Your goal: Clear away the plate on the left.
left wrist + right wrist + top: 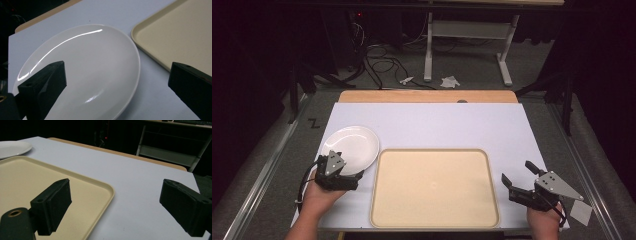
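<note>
Item 1: round, glossy white ceramic plate (351, 146), empty, lying flat on the white table sheet (432, 125) at its left side, just beside the upper left corner of the tray.

Item 2: rectangular beige plastic tray (434, 187) with rounded corners and a raised rim, empty, at the near middle of the sheet.

Item 3: left gripper (343, 167), held in the person's left hand (319, 197) at the plate's near edge. The high view does not make its jaw gap clear; the left gripper view does: the 2 black jaws stand spread apart, released, 1 over the plate (82, 70), the other over the bare sheet beside the tray's rim (155, 60). Whether the left jaw touches the plate cannot be told.

Item 4: right gripper (518, 176), held in the person's right hand (544, 220) at the sheet's near right corner, well apart from the plate. Jaws wide apart, grasping nothing. The right gripper view places 1 jaw over the tray's corner (75, 187), the other over the sheet, with the plate's edge (13, 148) far off at the left.

Item 5: bare wooden table edge (427, 96) beyond the sheet, plain in the high view.
</note>
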{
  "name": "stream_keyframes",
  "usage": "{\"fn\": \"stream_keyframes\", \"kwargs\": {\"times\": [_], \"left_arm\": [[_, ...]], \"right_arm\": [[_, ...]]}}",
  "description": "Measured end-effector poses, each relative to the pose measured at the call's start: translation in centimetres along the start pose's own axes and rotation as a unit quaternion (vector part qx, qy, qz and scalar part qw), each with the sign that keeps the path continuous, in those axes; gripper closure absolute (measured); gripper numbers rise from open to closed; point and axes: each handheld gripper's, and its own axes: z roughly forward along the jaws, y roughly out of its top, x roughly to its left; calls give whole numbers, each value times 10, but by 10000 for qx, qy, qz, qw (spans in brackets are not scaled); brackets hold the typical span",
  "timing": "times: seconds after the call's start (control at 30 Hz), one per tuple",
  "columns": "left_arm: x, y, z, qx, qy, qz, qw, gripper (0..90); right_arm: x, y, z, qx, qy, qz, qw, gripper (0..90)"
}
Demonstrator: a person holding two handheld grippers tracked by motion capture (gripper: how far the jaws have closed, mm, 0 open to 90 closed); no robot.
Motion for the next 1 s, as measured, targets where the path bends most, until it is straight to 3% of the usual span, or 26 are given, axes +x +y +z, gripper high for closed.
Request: {"fn": "stream_keyframes", "kwargs": {"times": [0.13,0.37,0.53,0.7,0.8,0.9,1.0], "left_arm": [[-3,0,5,356,133,461,9982,56],[-8,1,10,717,60,1166,9906,113],[-16,-1,9,817,94,1416,9865,136],[-22,-1,10,959,219,1733,9799,163],[-25,-2,9,977,314,1841,9775,177],[-28,-4,8,1079,349,2010,9730,196],[-29,-2,9,1061,382,2032,9726,206]], "right_arm": [[0,0,0,-23,-5,-17,10000,109],[-1,-1,-1,-2,-27,14,10000,109],[-1,0,2,10,-27,11,10000,109],[-2,0,4,-12,-21,42,10000,109],[-3,-1,7,29,27,77,10000,109],[-2,0,6,-17,22,83,10000,109],[-1,1,5,-10,26,28,10000,109]]}}
